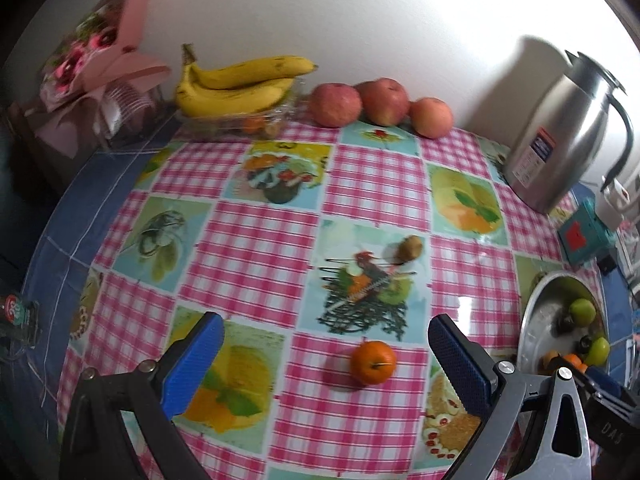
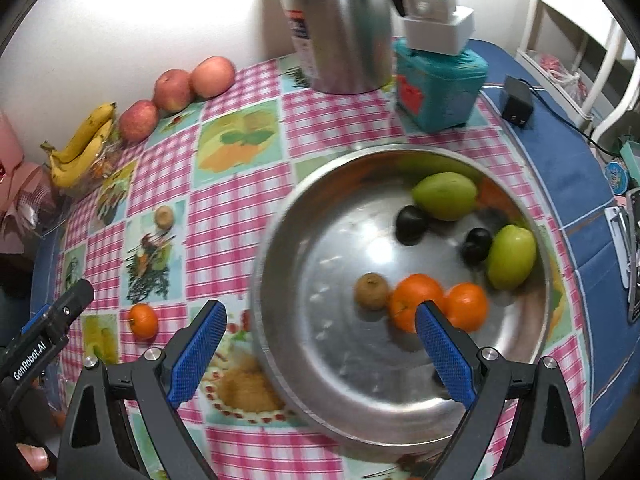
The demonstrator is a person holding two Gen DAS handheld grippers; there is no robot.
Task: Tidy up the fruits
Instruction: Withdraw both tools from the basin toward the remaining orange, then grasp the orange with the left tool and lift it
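fruit sorting at the halfway mark — a steel bowl [image 2: 404,412] on the checked desk [image 1: 256,240] already holds two oranges [image 2: 416,300], two green fruits [image 2: 446,196], two dark plums [image 2: 411,224] and a brown kiwi [image 2: 372,291], while a lone tangerine [image 1: 374,362] and a second kiwi [image 1: 410,249] lie loose on the cloth, well apart from the bowl.

the left gripper [image 1: 326,356] hangs just short of the tangerine, its blue-padded jaws spread wide and holding nothing; the fruit sits in the gap between them, nearer the right-hand pad and slightly ahead of the tips. the right gripper [image 2: 320,348] hovers at the bowl's near rim, jaws likewise wide apart and empty, one pad over the rim and the other over the bowl floor beside the oranges.

the step in hand looks like the pickup of the tangerine by the left gripper. the next move would call for a short advance and a drop to cloth level, a nudge sideways to centre the round fruit, then a gentle squeeze — it could roll off the smooth oilcloth — before a carry rightward to the bowl.

bananas [image 1: 240,88] and three apples [image 1: 382,102] line the wall at the back, beside a steel flask [image 1: 560,136]; whether they belong in the bowl cannot be told.
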